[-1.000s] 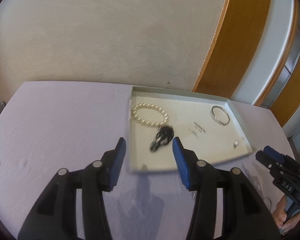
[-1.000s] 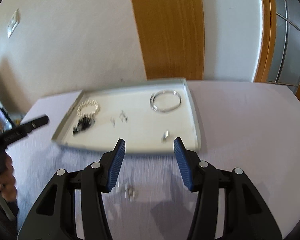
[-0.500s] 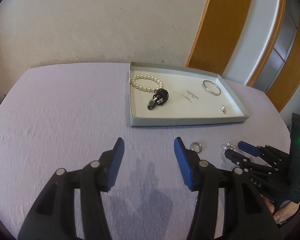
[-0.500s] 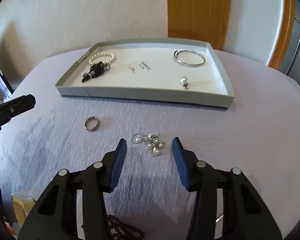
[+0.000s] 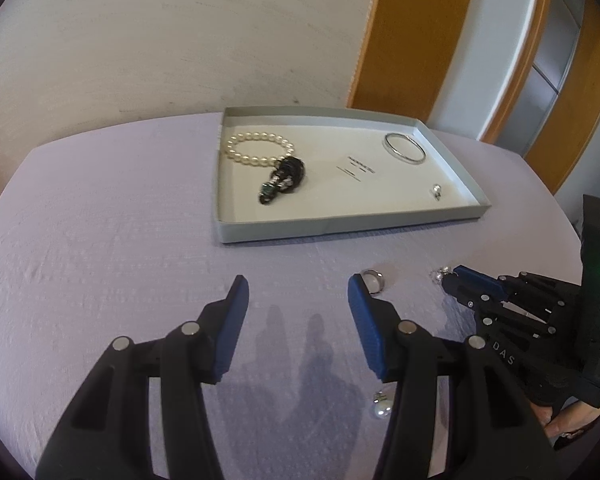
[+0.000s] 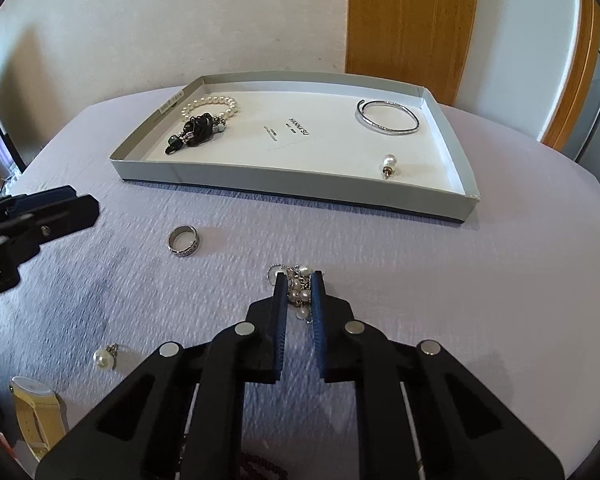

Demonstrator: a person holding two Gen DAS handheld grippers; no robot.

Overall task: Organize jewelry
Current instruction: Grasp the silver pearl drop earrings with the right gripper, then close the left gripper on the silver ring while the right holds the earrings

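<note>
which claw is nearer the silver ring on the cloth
Left. The left claw hangs open with one tip right beside the silver ring. The right claw sits farther off, shut on the pearl cluster.

The right gripper (image 6: 299, 280) has descended to the tablecloth (image 6: 440, 280), and its jaws have just been closing; they now clamp the pearl-and-chain cluster (image 6: 299, 289). The left gripper (image 5: 296, 292) has drawn back from the tray (image 5: 340, 228) and lowered beside the silver ring (image 5: 374, 281).
</note>
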